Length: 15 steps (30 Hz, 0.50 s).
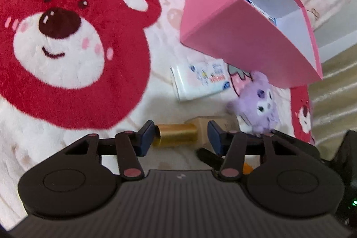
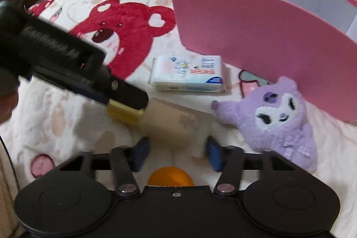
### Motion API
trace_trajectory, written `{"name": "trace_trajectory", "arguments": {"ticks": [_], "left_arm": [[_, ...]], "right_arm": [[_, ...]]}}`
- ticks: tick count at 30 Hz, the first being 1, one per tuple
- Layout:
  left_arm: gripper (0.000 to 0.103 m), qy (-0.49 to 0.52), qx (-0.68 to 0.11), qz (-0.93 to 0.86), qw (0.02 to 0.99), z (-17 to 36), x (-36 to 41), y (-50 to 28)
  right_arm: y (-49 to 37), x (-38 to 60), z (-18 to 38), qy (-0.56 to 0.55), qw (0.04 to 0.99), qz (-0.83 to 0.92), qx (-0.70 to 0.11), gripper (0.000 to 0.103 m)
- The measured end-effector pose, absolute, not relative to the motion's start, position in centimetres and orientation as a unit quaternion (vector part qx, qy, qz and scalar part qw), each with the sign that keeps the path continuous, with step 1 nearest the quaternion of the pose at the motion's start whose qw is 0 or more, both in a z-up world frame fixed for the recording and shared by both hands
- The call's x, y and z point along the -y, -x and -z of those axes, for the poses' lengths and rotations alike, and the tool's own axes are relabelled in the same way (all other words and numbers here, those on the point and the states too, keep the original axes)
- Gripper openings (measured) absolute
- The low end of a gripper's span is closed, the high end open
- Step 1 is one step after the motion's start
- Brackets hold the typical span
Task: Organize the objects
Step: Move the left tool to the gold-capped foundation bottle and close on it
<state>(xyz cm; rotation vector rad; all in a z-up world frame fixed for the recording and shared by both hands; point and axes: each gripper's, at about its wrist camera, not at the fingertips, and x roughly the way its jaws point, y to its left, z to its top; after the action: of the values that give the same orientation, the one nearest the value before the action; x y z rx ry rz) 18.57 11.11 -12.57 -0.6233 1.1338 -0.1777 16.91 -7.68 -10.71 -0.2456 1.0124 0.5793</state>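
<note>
Both grippers clamp one bottle on the bear blanket.
Left wrist view: left gripper (image 1: 180, 134) pinches the bottle's gold cap (image 1: 177, 134). Right wrist view: right gripper (image 2: 177, 152) squeezes the bottle (image 2: 176, 126) body, near a purple plush (image 2: 274, 117), tissue pack (image 2: 188, 73) and pink box (image 2: 256, 41).

Soft, even indoor light, fisheye warp in both views.
Edges bend hard; pink box (image 1: 225, 21) walls bow. Motion blur on plush toy (image 1: 258, 104) and tissue pack (image 2: 188, 74). Faint shadows under both, no glare.
</note>
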Motion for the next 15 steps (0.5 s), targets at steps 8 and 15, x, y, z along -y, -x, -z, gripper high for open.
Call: {"name": "trace_trajectory", "arguments": {"ticks": [8,15], "left_arm": [[0.052,0.268,-0.526,0.080,0.804,12.4,-10.2,-18.2],[0.054,0.257,-0.523,0.075,0.809,12.7,-10.0,-18.2]], "right_arm": [[-17.0,7.1,11.1,0.128,0.827,-0.282,-0.469,0.066],[-17.8,6.4,11.7,0.138,0.827,-0.291,-0.461,0.074]]}}
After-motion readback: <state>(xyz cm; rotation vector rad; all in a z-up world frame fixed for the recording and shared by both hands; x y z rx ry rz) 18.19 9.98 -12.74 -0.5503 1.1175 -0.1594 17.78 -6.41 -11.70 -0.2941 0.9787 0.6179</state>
